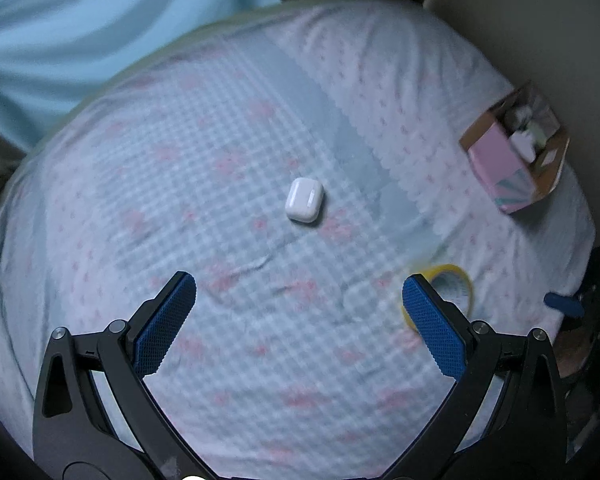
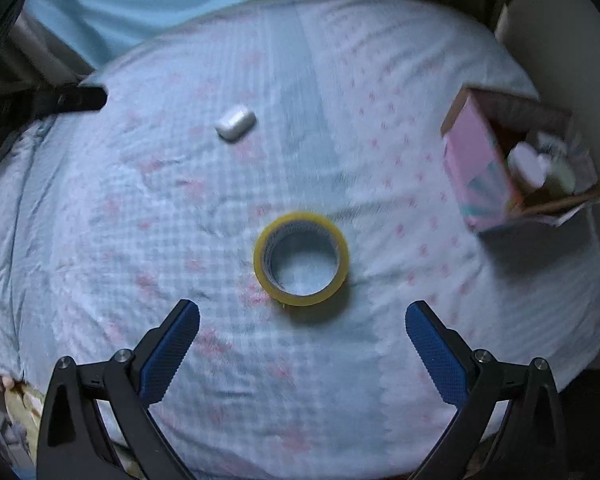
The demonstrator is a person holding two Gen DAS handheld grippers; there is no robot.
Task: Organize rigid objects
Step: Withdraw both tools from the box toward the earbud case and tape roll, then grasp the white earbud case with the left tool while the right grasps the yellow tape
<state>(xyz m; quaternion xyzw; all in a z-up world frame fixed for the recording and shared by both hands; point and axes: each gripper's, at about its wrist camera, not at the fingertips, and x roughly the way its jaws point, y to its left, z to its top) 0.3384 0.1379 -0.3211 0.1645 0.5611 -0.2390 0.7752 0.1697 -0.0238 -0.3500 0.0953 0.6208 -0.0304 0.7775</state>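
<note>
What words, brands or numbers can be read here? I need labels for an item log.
No text can be read.
Tape roll: faint marks on the inner core, too blurred.
Box: coloured print only, no legible words.
Earbud case: plain white, nothing visible.

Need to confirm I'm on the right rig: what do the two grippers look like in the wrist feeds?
Both match: the left gripper and right gripper have black angular arms with silver pivot bolts, each ending in blue, finely ridged finger pads. No cables, labels or sleeves are visible.
</note>
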